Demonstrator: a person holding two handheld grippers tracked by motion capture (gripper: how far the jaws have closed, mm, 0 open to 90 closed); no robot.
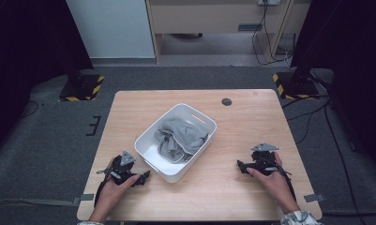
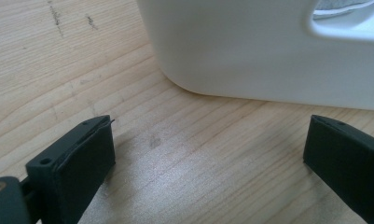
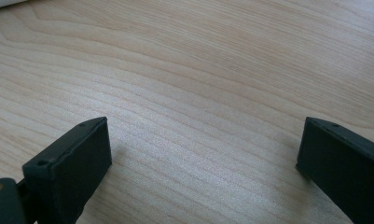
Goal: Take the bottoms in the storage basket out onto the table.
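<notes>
Room: grey carpet ran around a light wooden bench, with pale cabinets along the far wall and black stands with yellow-black striped bases at both far corners.
Bench top: wood grain, bare on the right half; a small dark round insert sat near the far edge.
Bin: a white plastic bin stood at the middle of the bench, turned at an angle, one cut-out handle facing the far right.
Cloth: a crumpled grey cloth lay inside the bin, heaped toward its far end, with white floor showing at the near end.
Left gripper: the left gripper rested low at the near left of the bench in the person's left hand, pointing at the bin's near corner, just beside it and not touching.
Left fingers: spread wide in the left gripper view, one finger at each side, nothing but bare wood between them and the bin's white wall right ahead.
Right gripper: the right gripper sat at the near right in the right hand, well apart from the bin, aimed leftward.
Right fingers: spread wide too, a finger at each edge of the right gripper view, gripping nothing, over bare wood.
</notes>
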